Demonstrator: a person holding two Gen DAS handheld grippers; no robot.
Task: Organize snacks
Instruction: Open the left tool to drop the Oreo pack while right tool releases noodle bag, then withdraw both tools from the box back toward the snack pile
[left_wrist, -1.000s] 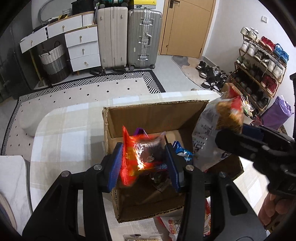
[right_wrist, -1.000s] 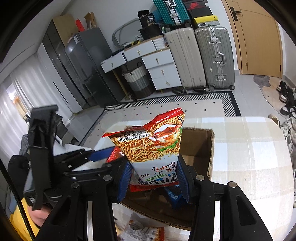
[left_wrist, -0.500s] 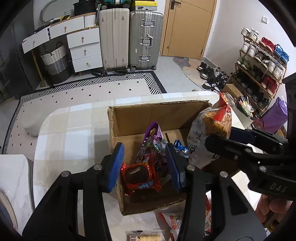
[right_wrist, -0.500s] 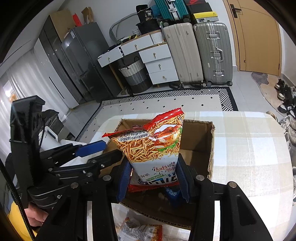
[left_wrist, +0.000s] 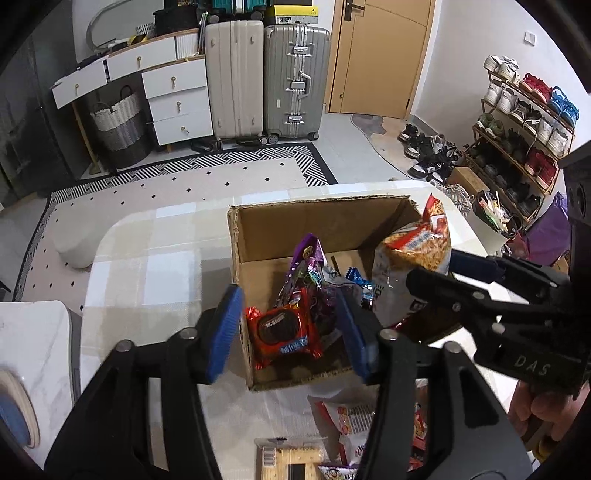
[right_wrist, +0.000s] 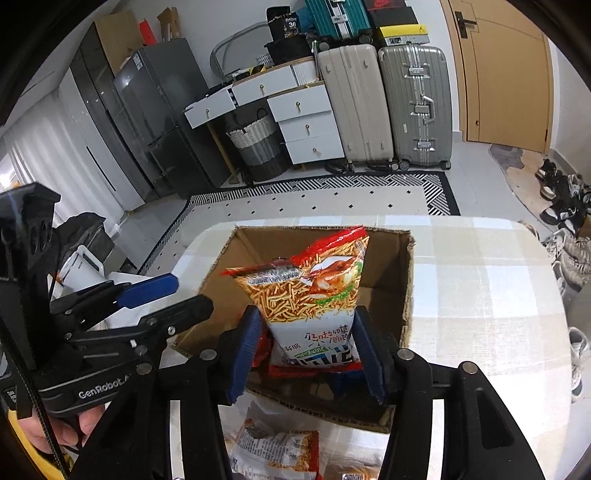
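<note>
An open cardboard box (left_wrist: 317, 221) stands on the checked table; it also shows in the right wrist view (right_wrist: 408, 280). Inside lie a red cookie packet (left_wrist: 282, 332), a purple bag (left_wrist: 304, 267) and a blue-wrapped item (left_wrist: 356, 277). My left gripper (left_wrist: 290, 328) is open and empty over the box's near left corner. My right gripper (right_wrist: 308, 350) is shut on an upright noodle snack bag (right_wrist: 314, 295), held over the box's right side; the bag also shows in the left wrist view (left_wrist: 413, 266).
More snack packets (left_wrist: 354, 417) and a cracker pack (left_wrist: 291, 458) lie on the table in front of the box; another noodle bag (right_wrist: 277, 450) shows in the right wrist view. Suitcases, drawers and a shoe rack stand beyond the table.
My left gripper has let go of the red cookie packet, which now lies in the box, and has opened wide. My right gripper has lowered the noodle bag toward the box.
</note>
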